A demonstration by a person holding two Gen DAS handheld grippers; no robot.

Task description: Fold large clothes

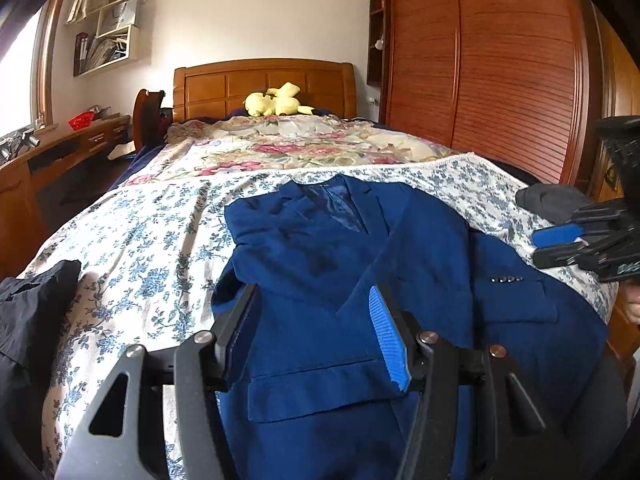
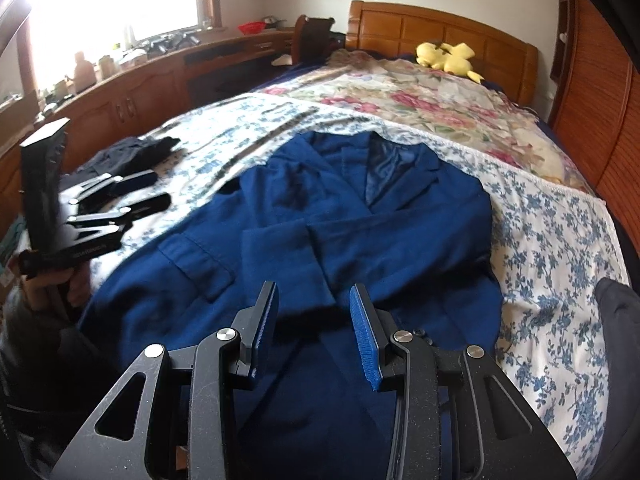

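Blue cloth fills the near end of the bed: a suit jacket lies face up on the blue-flowered sheet, collar toward the wooden headboard, lapels open on the darker lining. Both sleeves are folded in across the chest, the cuffs overlapping near the middle, and a row of small buttons shows on one cuff in the left wrist view. A flap pocket lies flat on each front panel.

From the foot of the bed, the left gripper hangs above the jacket's lower front, its jaws parted with only cloth below them and nothing pinched between the blue pads. The right gripper hovers over the crossed sleeves, jaws standing apart as well, gripping nothing; whether its fingertips touch the fabric I cannot tell. A hand wraps the left gripper's handle at the jacket's side.

Dark garments lie crumpled on the sheet just beyond the left gripper, apart from the jacket. Further up, a rose-patterned quilt covers the bed, with a yellow plush toy against the headboard
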